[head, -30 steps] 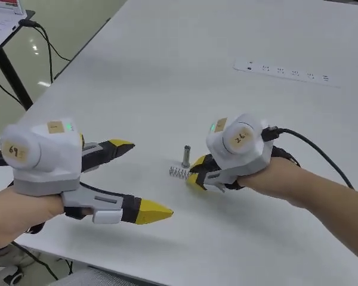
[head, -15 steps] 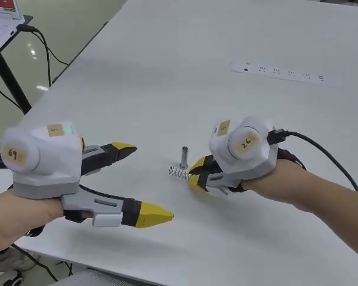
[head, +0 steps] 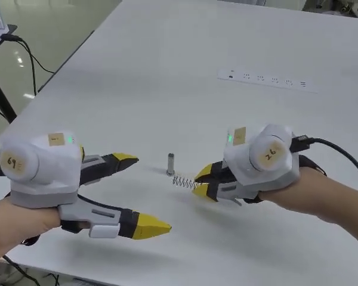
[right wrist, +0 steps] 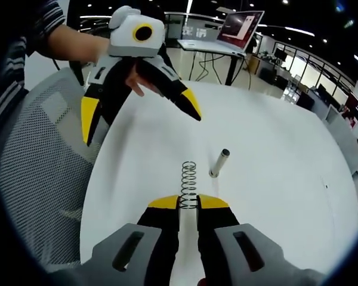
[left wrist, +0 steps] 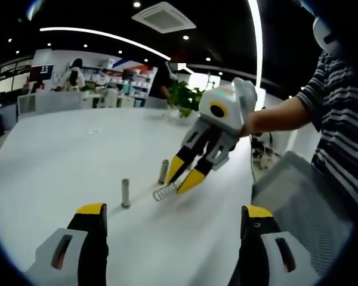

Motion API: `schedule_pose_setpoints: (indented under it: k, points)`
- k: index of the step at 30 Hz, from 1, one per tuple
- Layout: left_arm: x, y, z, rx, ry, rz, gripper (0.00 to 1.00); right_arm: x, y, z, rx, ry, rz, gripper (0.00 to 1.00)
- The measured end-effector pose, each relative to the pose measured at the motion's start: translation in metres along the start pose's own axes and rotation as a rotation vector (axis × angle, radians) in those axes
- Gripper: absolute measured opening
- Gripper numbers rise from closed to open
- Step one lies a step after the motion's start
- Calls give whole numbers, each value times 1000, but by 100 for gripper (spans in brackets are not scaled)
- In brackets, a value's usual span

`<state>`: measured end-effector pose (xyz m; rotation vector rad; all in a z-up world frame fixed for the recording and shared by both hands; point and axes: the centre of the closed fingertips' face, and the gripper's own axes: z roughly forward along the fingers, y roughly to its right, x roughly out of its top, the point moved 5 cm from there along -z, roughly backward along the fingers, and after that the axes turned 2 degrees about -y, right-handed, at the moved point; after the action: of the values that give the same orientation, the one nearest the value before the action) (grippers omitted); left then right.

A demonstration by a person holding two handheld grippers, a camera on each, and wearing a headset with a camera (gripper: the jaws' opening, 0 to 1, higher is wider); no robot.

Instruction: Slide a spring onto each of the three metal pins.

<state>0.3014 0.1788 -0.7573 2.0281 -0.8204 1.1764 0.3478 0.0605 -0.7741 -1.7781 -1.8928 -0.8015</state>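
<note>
My right gripper (head: 204, 182) is shut on one end of a small coil spring (head: 185, 180), which sticks out leftward just above the white table (head: 167, 71). A short metal pin (head: 170, 164) stands upright just beyond the spring's free end. In the right gripper view the spring (right wrist: 188, 177) juts from my shut gripper (right wrist: 189, 204), with the pin (right wrist: 219, 162) slightly to its right. My left gripper (head: 138, 192) hovers wide open and empty at the near left. The left gripper view shows a pin (left wrist: 125, 192), a second pin (left wrist: 163, 171) and the spring (left wrist: 167, 190).
A white power strip (head: 267, 81) lies far back on the table. A black cable (head: 337, 152) trails from the right gripper. A mesh chair (right wrist: 42, 179) sits at the table's near edge, and a laptop (right wrist: 241, 30) stands on a side table.
The head camera has shifted. The right gripper and its spring now sit further right of the pin than a second ago. The left gripper stays open in place.
</note>
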Motion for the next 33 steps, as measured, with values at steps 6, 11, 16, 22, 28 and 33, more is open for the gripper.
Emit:
schedule_pose_setpoints:
  k: [6,11,16,22,28,33]
  points:
    - [-4,11,11,-79,-34,2,77,-2,-9,-12,3,10,-13,7]
    - [-3,15,20,-100,-43,14,74,-6,-14,-15,5,3,-27,7]
    - [-1,18,26,-126,-47,24,69,-10,-19,-20,11,-2,-41,7]
    - [2,18,32,-143,-53,37,60,-11,-22,-26,6,4,-46,7]
    - [4,22,42,-173,-57,65,48,-7,-26,-31,5,18,-51,7]
    - [11,24,49,-198,-49,77,37,-8,-31,-33,12,12,-85,7]
